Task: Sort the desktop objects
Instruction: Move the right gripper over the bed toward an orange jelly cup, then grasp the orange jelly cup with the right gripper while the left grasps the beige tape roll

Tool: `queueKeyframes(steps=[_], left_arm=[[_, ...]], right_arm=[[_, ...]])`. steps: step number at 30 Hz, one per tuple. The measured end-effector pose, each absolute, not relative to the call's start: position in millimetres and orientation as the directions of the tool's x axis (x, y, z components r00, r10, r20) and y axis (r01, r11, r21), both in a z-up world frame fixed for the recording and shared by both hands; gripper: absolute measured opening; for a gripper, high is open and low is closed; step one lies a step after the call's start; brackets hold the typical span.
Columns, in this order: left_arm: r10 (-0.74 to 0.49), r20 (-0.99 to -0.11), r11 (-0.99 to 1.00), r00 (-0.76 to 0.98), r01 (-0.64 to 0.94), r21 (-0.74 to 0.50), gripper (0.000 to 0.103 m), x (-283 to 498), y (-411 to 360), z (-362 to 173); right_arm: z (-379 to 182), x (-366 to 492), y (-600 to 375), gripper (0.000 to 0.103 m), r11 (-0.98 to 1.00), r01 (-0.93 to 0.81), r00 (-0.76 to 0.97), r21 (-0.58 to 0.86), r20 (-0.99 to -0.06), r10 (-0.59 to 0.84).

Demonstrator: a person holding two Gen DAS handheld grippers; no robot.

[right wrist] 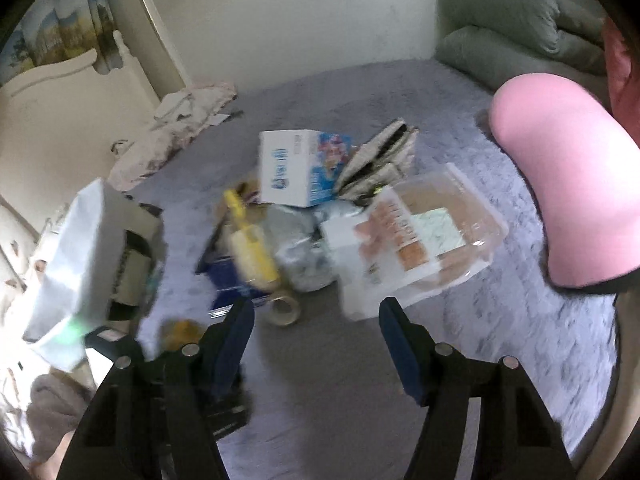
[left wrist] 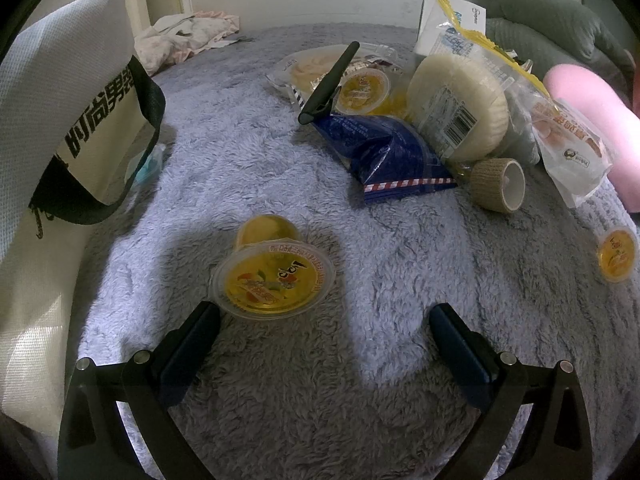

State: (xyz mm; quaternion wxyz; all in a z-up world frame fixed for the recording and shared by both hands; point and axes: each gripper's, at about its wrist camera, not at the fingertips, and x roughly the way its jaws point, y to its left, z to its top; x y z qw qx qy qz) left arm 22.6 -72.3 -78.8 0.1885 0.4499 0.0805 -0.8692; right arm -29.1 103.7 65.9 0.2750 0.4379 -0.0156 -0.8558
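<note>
A: Where is the jelly cup (left wrist: 272, 276)?

B: Lower centre of the left wrist view, on the grey blanket (left wrist: 248, 152). It lies tipped over, its axis running up the frame: sealed lid facing the camera, yellow base pointing away toward the pile.

A: And the left gripper (left wrist: 324, 316)?

B: Fingers spread wide, holding nothing. The cup's rim sits just beside the left finger (left wrist: 200, 320), mostly outside the gap.

A: Any readable writing?

B: The lid print is upside down and too small to read. The white bag (left wrist: 76, 92) at the upper left carries large black Chinese characters. The round white pack (left wrist: 460, 108) at the upper right shows a barcode. A black pen (left wrist: 330, 82) lies diagonally, tip toward the top.

A: The right gripper (right wrist: 316, 312)?

B: Also released, empty, above the blanket. That view is blurred; a snack bag (right wrist: 420, 236) lies just past its fingers, and a blue-and-white box (right wrist: 296, 168) has print I can't read.
</note>
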Motion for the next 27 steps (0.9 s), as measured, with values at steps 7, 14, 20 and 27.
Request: queueKeyframes(steps=[7, 14, 20, 27], left_arm=[[-0.256, -0.812, -0.916, -0.525, 0.401, 0.030, 0.103, 22, -72, -80], [-0.265, -0.812, -0.913, -0.520, 0.406, 0.038, 0.103, 24, -68, -78], [-0.237, -0.809, -0.917, -0.538, 0.398, 0.004, 0.098, 32, -69, -70], [-0.203, -0.806, -0.927, -0.556, 0.375, -0.025, 0.094, 41, -70, -55]], right_arm=[[10, -60, 143, 0.063, -0.865, 0.323, -0.332, 0.385, -0.809, -0.485], [-32, -66, 139, 0.048, -0.938, 0.236, -0.293, 0.254, -0.902, -0.318], [-20, -48, 145, 0.015, -0.893, 0.252, -0.311, 0.373, -0.843, -0.440], [19, -22, 143, 0.011, -0.868, 0.329, -0.369, 0.373, -0.795, -0.482]])
